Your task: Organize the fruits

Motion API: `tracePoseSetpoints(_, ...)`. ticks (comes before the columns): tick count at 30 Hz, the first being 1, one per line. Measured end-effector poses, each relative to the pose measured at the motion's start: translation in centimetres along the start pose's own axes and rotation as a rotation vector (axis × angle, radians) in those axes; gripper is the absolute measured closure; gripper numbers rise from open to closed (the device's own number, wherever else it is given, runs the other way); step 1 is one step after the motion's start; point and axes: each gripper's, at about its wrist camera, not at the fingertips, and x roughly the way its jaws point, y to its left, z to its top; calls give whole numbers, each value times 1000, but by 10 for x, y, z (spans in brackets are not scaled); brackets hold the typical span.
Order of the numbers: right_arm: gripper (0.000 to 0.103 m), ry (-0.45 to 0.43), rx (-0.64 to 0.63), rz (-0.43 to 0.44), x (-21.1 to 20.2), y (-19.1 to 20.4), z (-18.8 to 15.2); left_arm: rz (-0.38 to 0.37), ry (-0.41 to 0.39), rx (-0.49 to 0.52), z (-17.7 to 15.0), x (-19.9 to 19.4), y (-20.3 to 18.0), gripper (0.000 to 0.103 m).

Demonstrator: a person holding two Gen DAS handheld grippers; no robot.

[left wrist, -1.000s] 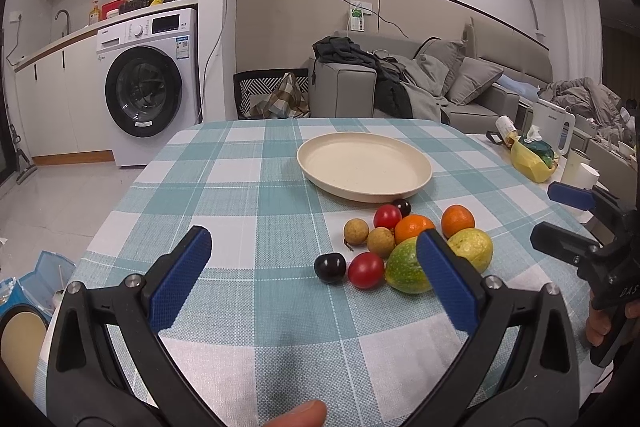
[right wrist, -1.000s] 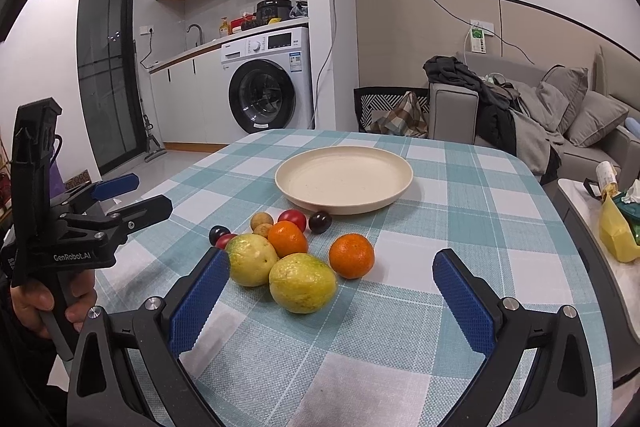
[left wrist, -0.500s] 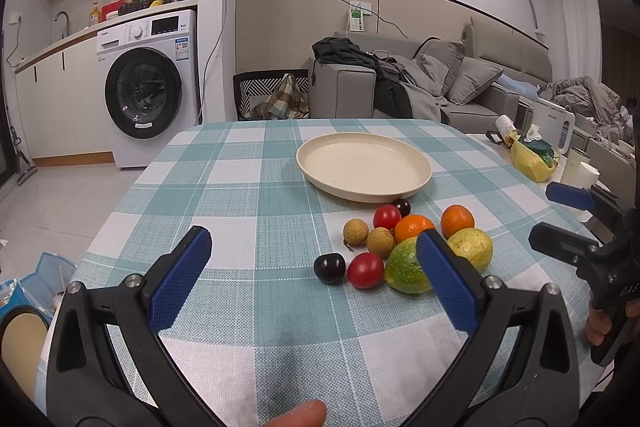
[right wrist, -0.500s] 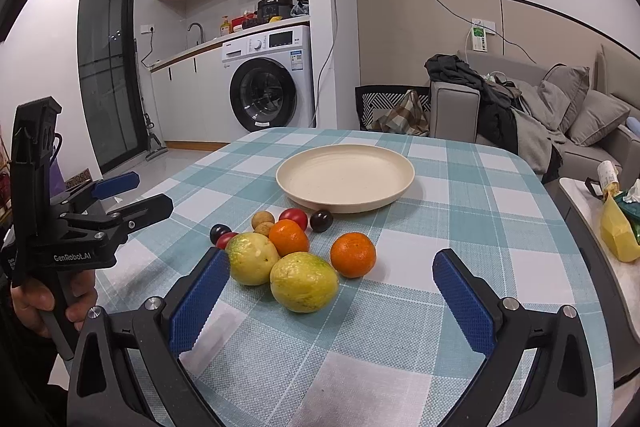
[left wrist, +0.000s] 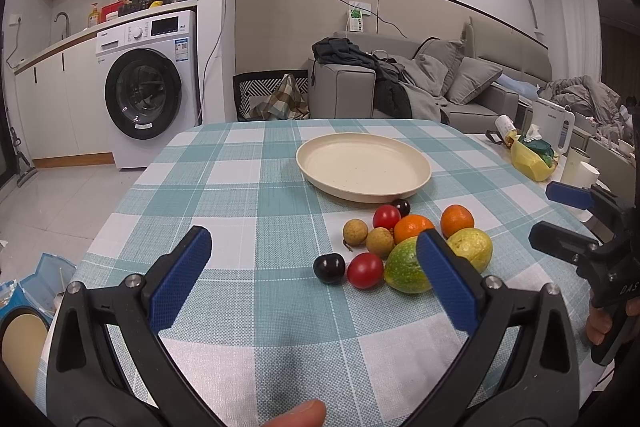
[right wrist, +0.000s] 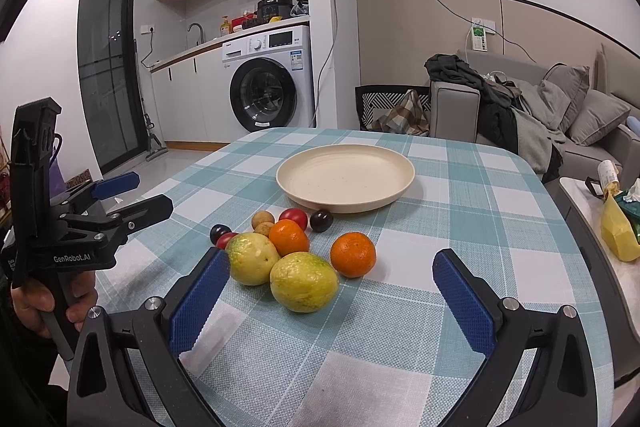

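- The left tool [left wrist: 312, 267] hovers above the surface [left wrist: 224, 195], which is covered in a teal-and-white checked cloth; its blue pads are spread wide with nothing between them.
- The right tool [right wrist: 331, 291] is likewise spread and empty, low over the near edge of the surface.
- The fruits sit clustered just in front of the cream plate [right wrist: 345, 175], none on it.
- Two yellow-green fruits [right wrist: 304, 287] lie nearest the right tool, touching each other.
- Two oranges [right wrist: 353, 254] sit behind them, one set slightly apart.
- Two red tomatoes [left wrist: 365, 270], two dark plums [left wrist: 329, 267] and two tan longans [left wrist: 355, 231] fill the rest of the cluster.
- One dark plum rests against the plate's rim.
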Motion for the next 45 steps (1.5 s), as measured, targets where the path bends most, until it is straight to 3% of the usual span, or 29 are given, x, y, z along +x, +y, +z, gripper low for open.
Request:
tracePoseSetpoints(14, 0, 11, 3, 1, 2, 0, -1, 1, -2, 1, 0, 0, 2, 1)
tracePoseSetpoints(29, 0, 79, 9, -7, 17, -1, 0, 5, 19, 14, -1, 3, 1, 1)
tracePoseSetpoints(39, 0, 171, -50, -5, 37, 11, 0, 6, 76, -15, 0, 18, 7, 1)
tracePoseSetpoints(45, 0, 243, -23, -9, 52, 13, 4, -10, 123, 10, -1, 26, 3, 1)
